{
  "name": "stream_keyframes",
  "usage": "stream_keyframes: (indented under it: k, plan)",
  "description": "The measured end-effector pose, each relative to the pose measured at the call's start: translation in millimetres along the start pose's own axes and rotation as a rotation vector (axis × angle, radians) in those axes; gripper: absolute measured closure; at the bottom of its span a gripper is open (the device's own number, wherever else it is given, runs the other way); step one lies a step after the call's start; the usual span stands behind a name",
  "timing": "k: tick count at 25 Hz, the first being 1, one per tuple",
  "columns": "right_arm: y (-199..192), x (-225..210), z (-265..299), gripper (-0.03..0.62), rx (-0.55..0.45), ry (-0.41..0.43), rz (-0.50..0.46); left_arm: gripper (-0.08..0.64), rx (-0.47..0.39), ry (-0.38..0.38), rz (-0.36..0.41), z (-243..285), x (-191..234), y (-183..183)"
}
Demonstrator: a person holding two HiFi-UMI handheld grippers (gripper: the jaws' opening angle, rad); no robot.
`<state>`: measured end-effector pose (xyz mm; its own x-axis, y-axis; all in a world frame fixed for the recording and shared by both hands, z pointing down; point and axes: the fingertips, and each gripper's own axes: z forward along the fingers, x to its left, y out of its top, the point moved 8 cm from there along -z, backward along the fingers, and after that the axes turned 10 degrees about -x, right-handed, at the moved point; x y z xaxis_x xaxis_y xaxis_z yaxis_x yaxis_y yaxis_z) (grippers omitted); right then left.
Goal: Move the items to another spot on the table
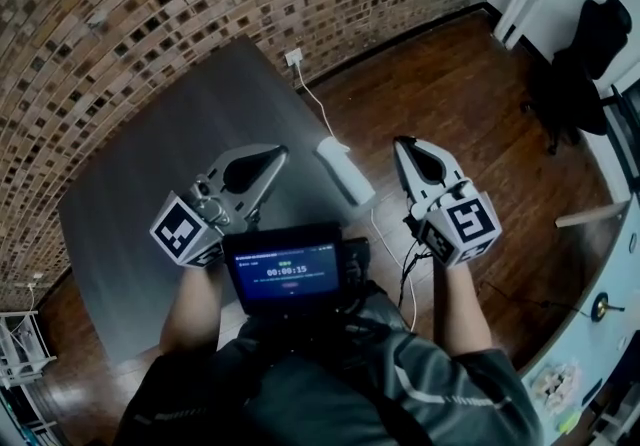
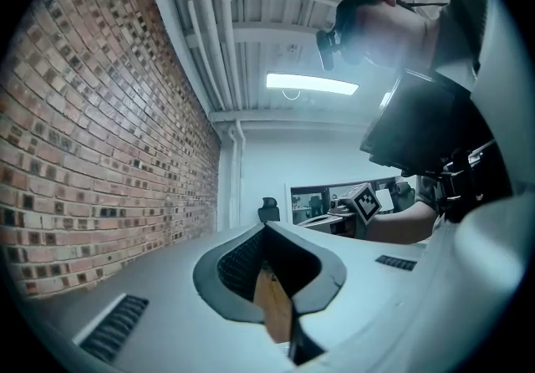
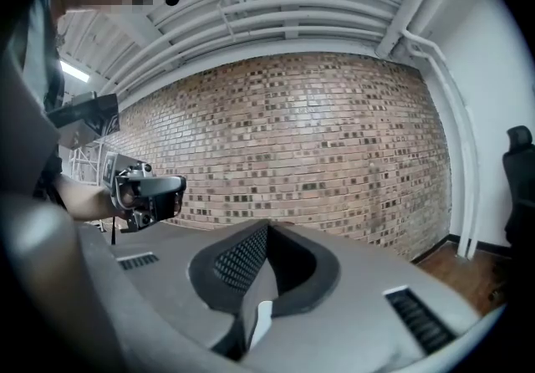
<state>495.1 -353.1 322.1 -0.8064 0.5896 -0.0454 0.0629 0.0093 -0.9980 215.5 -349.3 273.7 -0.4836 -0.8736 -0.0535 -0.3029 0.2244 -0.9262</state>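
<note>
A white oblong item [image 1: 343, 170] lies at the right edge of the grey table [image 1: 140, 174], with a white cable running to it. My left gripper [image 1: 278, 150] is held above the table just left of the item, jaws shut and empty. My right gripper [image 1: 403, 142] hovers to the item's right, over the floor, also shut with nothing in it. In the left gripper view the shut jaws [image 2: 266, 229] point across the room toward the right gripper's marker cube [image 2: 365, 200]. The right gripper view shows its shut jaws [image 3: 267, 227] facing the brick wall, with the left gripper [image 3: 146, 191] at the left.
A brick wall [image 1: 150, 4] borders the table's far side, with a wall socket [image 1: 293, 57] and its cable [image 1: 318, 102]. Wooden floor [image 1: 450, 84] lies to the right, with a black chair [image 1: 585, 59] beyond. A small screen [image 1: 285, 272] sits at the person's chest.
</note>
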Motion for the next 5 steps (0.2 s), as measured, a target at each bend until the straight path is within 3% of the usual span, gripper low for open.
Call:
stream_keyframes:
  k: [5]
  plan:
    - [3.8, 1.1, 4.0, 0.589, -0.004, -0.013, -0.012, 0.566, 0.001, -0.037, 0.012, 0.4, 8.5, 7.7]
